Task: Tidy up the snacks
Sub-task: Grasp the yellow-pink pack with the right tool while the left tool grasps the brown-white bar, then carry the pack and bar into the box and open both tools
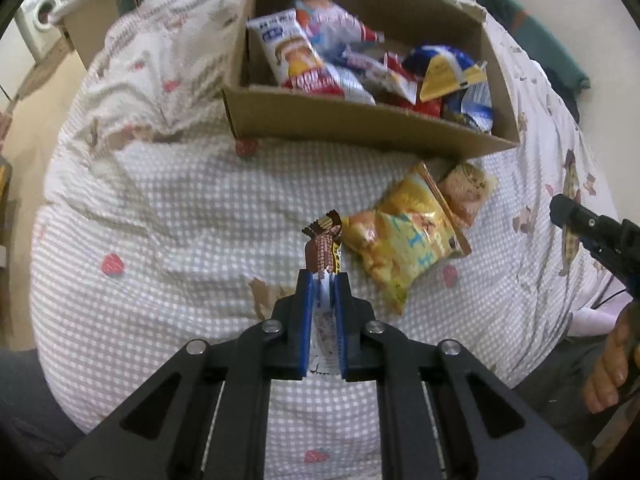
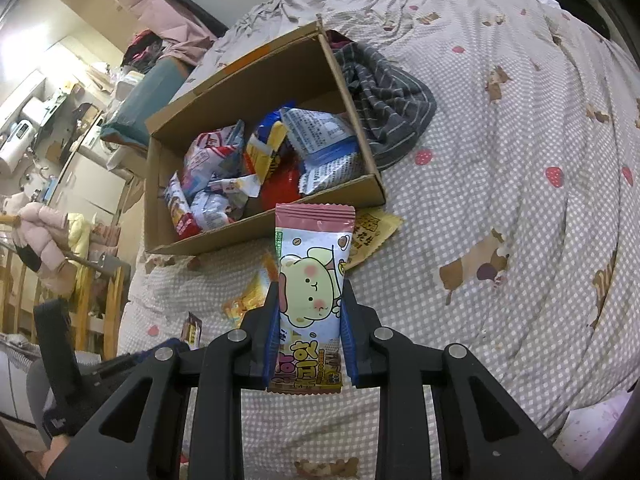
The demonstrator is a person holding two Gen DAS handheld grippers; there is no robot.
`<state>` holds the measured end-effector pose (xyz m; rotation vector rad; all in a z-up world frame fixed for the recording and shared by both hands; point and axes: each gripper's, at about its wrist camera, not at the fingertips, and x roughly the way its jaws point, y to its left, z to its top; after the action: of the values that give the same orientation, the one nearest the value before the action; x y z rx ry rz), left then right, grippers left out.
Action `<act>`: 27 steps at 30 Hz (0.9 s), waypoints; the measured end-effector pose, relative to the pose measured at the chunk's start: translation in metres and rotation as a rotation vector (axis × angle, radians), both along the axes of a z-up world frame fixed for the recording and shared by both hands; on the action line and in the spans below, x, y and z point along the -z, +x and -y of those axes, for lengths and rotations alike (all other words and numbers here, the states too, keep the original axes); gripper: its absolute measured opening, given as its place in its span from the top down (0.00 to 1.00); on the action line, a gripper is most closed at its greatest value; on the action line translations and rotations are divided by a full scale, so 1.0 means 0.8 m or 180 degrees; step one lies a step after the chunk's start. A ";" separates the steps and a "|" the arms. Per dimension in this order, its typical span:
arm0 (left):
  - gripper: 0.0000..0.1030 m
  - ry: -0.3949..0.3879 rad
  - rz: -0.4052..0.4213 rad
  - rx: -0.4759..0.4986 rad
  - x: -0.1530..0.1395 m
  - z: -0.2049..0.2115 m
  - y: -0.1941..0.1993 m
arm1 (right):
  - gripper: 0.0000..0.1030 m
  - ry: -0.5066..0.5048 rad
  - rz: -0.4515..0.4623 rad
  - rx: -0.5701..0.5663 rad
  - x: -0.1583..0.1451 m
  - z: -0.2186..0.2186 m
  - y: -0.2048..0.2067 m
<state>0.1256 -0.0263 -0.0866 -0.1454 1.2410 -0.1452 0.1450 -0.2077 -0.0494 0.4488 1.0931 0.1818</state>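
Note:
My left gripper (image 1: 323, 276) is shut on a small brown chocolate bar (image 1: 322, 248), which sticks out past the blue pads above the checked quilt (image 1: 180, 220). A yellow snack bag (image 1: 404, 236) lies just right of it, and a beige packet (image 1: 466, 190) rests against the front wall of the cardboard box (image 1: 360, 120). My right gripper (image 2: 310, 288) is shut on a pink bear-print snack packet (image 2: 314, 256), held upright in front of the box (image 2: 240, 236). The box holds several snack packets. In the right wrist view the chocolate bar (image 2: 193, 330) shows at lower left.
A grey striped cloth (image 2: 388, 100) lies bunched against the box's right side. The bed's edge drops off at the left, with furniture and a washing machine (image 1: 40, 16) beyond. A person's hand (image 1: 608, 368) holds the right gripper (image 1: 576, 216) at the right edge.

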 end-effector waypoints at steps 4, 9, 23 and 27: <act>0.95 0.0034 0.0120 0.0034 -0.010 0.000 -0.006 | 0.73 0.0011 0.0042 -0.0002 -0.005 0.000 -0.001; 0.96 0.0089 0.0277 0.0059 -0.020 0.008 -0.014 | 0.73 0.0027 0.0064 0.0001 -0.007 -0.001 -0.003; 0.97 0.0013 0.0924 -0.0033 -0.117 -0.004 0.010 | 0.73 0.0284 0.0320 -0.0057 -0.037 -0.005 0.003; 0.96 0.0049 0.1078 -0.0002 -0.146 -0.005 0.042 | 0.73 0.0359 0.0385 -0.0080 -0.051 -0.009 0.019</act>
<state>0.1590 -0.0224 0.0300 -0.1029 0.9043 -0.1529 0.1605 -0.2003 -0.0085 0.5184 0.9733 0.2901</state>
